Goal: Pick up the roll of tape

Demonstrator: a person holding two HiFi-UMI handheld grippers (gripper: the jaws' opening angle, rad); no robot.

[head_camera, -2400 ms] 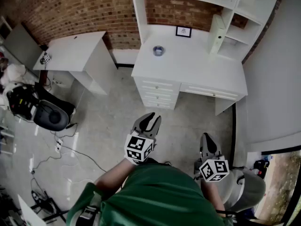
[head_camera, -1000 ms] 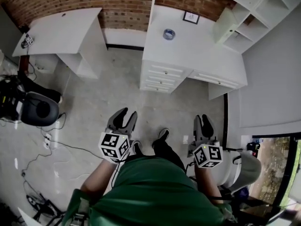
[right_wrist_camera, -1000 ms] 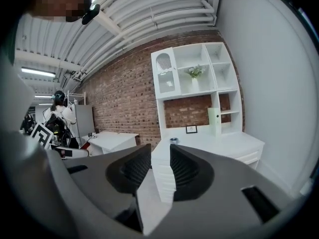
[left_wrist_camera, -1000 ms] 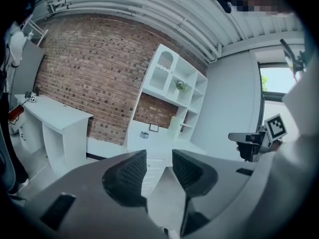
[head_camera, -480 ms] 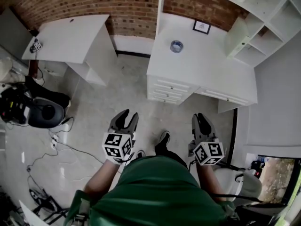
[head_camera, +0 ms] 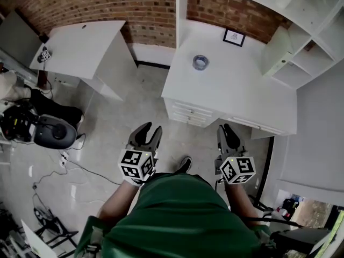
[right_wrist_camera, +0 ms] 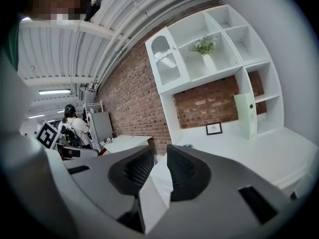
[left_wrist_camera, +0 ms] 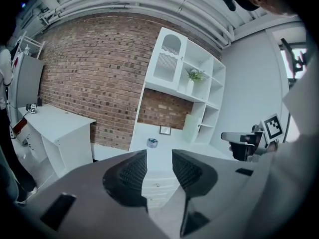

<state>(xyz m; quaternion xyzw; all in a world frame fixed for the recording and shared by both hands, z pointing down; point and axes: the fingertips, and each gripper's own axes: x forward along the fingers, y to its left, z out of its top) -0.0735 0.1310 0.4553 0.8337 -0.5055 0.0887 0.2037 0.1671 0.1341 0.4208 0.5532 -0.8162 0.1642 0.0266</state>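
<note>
The roll of tape [head_camera: 200, 62], a small blue-grey ring, lies flat on the white desk [head_camera: 236, 90] toward its far left part. It also shows far off in the left gripper view as the tape [left_wrist_camera: 152, 142] and in the right gripper view as the tape [right_wrist_camera: 188, 146]. My left gripper [head_camera: 150, 130] hangs over the floor short of the desk's drawers, jaws apart and empty. My right gripper [head_camera: 226, 130] is beside it near the desk's front edge, jaws a narrow gap apart with nothing between them. Both point at the desk.
A picture frame [head_camera: 234, 37] stands behind the tape against the brick wall. White shelves [head_camera: 290, 42] rise at the desk's right. A second white table [head_camera: 80, 44] stands at the left, with a black chair [head_camera: 51, 132] and cables [head_camera: 64, 165] on the floor.
The person has walked toward the desk, so both grippers are nearer its front and the tape looks closer. The right gripper's jaws have narrowed.
</note>
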